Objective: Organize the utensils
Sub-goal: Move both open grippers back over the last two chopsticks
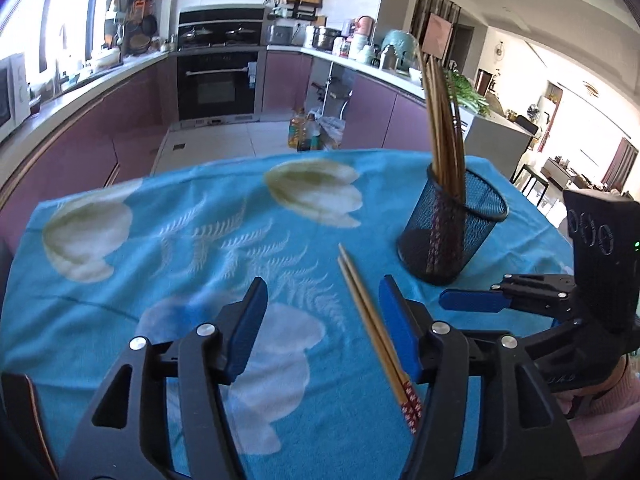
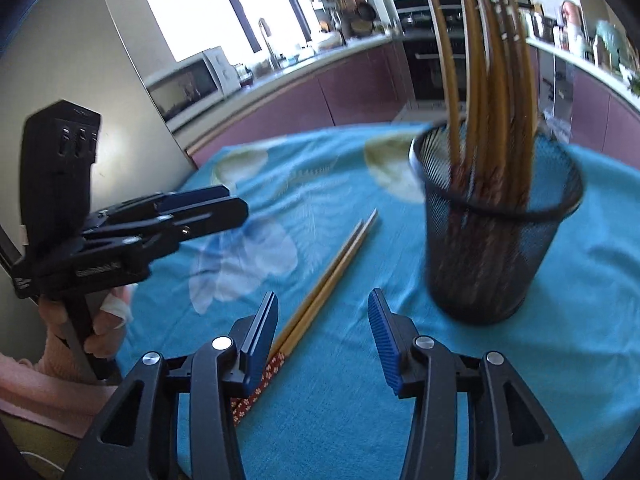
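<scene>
Under our two grippers lies a turquoise tablecloth (image 1: 168, 240) printed with pale tulips and feathery white leaves. Our left gripper (image 1: 322, 322) hangs over it with its blue pads spread and nothing pressed between them; our right gripper (image 2: 323, 334) is likewise parted and grips nothing. A loose pair of chopsticks (image 1: 370, 326) lies flat on the cloth, red patterned handle ends toward us, tips pointing away; it runs through the gap of the left gripper near its right pad, and in the right wrist view its handles pass just under the left pad. A little farther off to the right stands a black mesh holder (image 1: 452, 224), upright, with a bundle of chopsticks (image 1: 442, 132) standing in it, patterned ends down.

Beyond the table edge we see a kitchen: mauve cabinets (image 1: 132, 120) under a pale counter, a built-in oven (image 1: 218, 84) with pots on the hob above it, and bottles on the tiled floor.

Only the left wrist view shows green vegetables (image 1: 468, 94) on the far counter and a bright living area at far right. Only the right wrist view shows a white microwave (image 2: 192, 82), a sink tap, tall windows, and a hand (image 2: 100, 320) in a pink sleeve holding the left gripper's handle.
</scene>
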`<state>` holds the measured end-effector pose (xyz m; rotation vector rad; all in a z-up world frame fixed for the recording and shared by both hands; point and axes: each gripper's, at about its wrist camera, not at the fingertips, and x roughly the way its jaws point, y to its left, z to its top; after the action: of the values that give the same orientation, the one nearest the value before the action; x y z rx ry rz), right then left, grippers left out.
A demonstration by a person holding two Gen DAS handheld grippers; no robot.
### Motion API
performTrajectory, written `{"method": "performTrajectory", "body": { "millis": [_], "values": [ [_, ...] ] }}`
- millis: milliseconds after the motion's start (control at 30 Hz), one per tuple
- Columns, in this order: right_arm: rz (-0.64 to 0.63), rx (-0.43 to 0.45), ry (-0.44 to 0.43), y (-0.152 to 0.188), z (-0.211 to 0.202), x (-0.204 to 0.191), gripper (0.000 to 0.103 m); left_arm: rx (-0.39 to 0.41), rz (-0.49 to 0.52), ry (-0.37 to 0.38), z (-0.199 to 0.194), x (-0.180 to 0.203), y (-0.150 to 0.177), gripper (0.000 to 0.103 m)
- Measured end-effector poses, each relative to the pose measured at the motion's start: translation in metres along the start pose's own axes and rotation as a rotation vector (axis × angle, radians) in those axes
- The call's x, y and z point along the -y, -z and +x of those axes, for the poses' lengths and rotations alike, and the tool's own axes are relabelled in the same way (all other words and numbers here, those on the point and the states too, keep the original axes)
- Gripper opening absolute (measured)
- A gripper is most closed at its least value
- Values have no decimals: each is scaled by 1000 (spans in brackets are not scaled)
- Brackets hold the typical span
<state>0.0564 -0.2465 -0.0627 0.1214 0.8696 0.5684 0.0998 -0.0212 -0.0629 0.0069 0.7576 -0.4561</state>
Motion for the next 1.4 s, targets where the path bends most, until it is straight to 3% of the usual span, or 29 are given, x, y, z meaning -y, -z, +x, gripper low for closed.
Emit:
{"method": "performTrajectory", "body": {
  "millis": [267, 700, 1400],
  "values": [
    [-27, -36, 54, 11, 13, -13, 45, -53, -27, -11, 13, -4, 21, 58],
    [-94, -53, 155, 16, 14, -26, 44, -65, -30, 7, 19, -2, 30, 58],
    [-41, -85, 154, 16, 7, -14, 36, -119, 25, 51, 37, 16, 40, 57]
  ]
}}
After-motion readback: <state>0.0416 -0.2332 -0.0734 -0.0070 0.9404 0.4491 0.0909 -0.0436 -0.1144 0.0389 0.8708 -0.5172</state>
